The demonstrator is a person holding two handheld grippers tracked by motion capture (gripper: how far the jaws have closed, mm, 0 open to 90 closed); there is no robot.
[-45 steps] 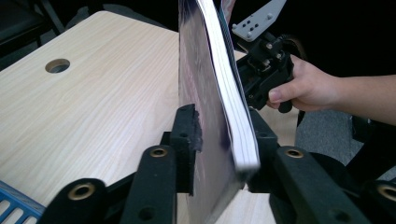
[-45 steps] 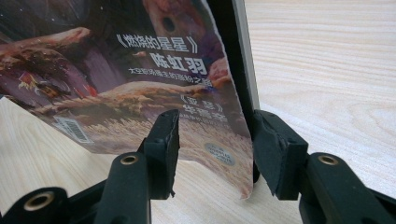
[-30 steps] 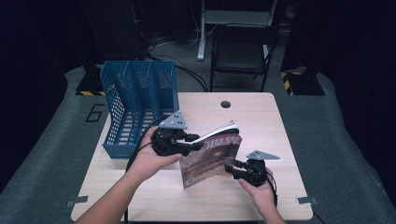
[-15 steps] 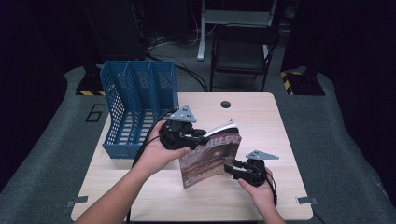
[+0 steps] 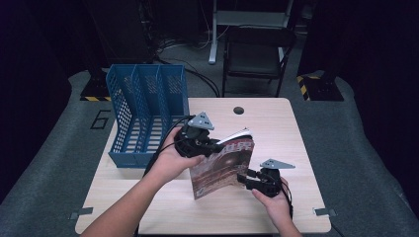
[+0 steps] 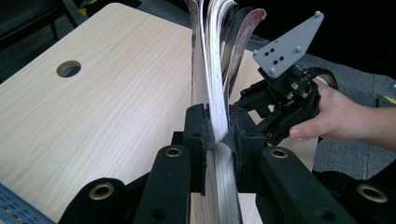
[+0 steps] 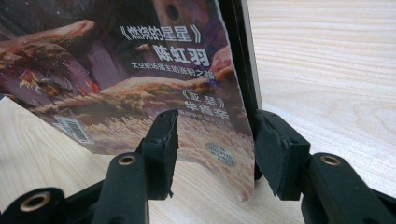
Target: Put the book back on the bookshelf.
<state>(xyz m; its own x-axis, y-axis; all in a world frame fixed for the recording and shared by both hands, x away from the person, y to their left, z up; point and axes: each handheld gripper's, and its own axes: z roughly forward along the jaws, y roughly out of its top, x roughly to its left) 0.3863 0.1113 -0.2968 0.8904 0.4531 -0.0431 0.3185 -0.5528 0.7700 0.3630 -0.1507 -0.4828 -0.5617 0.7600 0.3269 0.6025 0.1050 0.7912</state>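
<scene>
While the magazine (image 5: 223, 165) was held upright, clamped by the left gripper (image 5: 213, 146), the blue file rack (image 5: 148, 113) lay just leftward, and the right gripper (image 5: 245, 178) was spread around its lower edge.

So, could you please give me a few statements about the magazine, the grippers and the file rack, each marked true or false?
1. The left gripper is shut on the magazine. True.
2. The magazine lies flat on the table. False: it stands on edge, held up.
3. The right gripper has its fingers clamped on the magazine. False: they are open, astride its lower edge.
4. The blue file rack stands at the table's left side. True.
5. The rack holds magazines. False: its slots look empty.
</scene>
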